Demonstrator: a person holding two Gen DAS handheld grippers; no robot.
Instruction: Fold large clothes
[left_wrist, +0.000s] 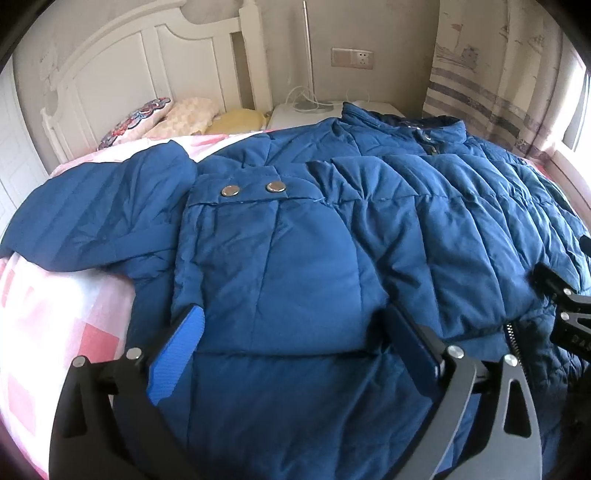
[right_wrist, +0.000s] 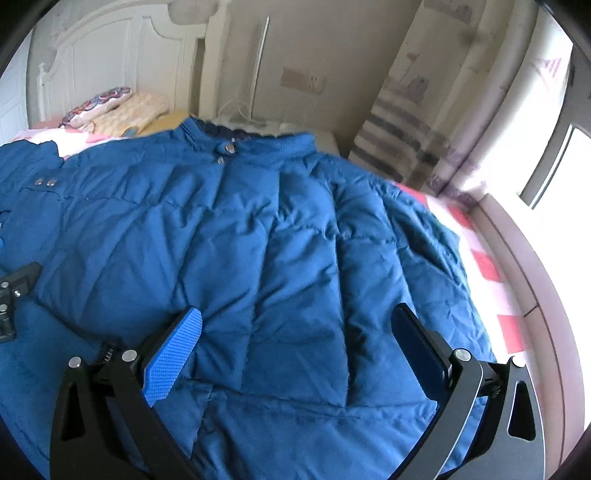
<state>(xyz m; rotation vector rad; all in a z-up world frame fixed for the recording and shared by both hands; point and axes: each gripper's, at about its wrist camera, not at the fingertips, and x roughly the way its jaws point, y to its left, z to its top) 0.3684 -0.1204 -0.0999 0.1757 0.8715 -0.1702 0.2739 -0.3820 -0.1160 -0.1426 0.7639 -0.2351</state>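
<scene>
A large blue padded jacket (left_wrist: 332, 229) lies spread front-up on the bed, collar toward the far wall. It also fills the right wrist view (right_wrist: 258, 240). A pocket flap with two metal snaps (left_wrist: 253, 189) is on its left side, and a sleeve (left_wrist: 99, 206) lies out to the left. My left gripper (left_wrist: 295, 339) is open, hovering low over the jacket's left front near the hem. My right gripper (right_wrist: 299, 339) is open over the right front panel. Neither holds anything.
The bed has a pink and white checked sheet (left_wrist: 62, 314). Pillows (left_wrist: 184, 114) lie by the white headboard (left_wrist: 122, 62). A white bedside stand (left_wrist: 306, 110) with cables is behind the collar. A curtain (right_wrist: 424, 122) and window ledge (right_wrist: 535, 288) are at the right.
</scene>
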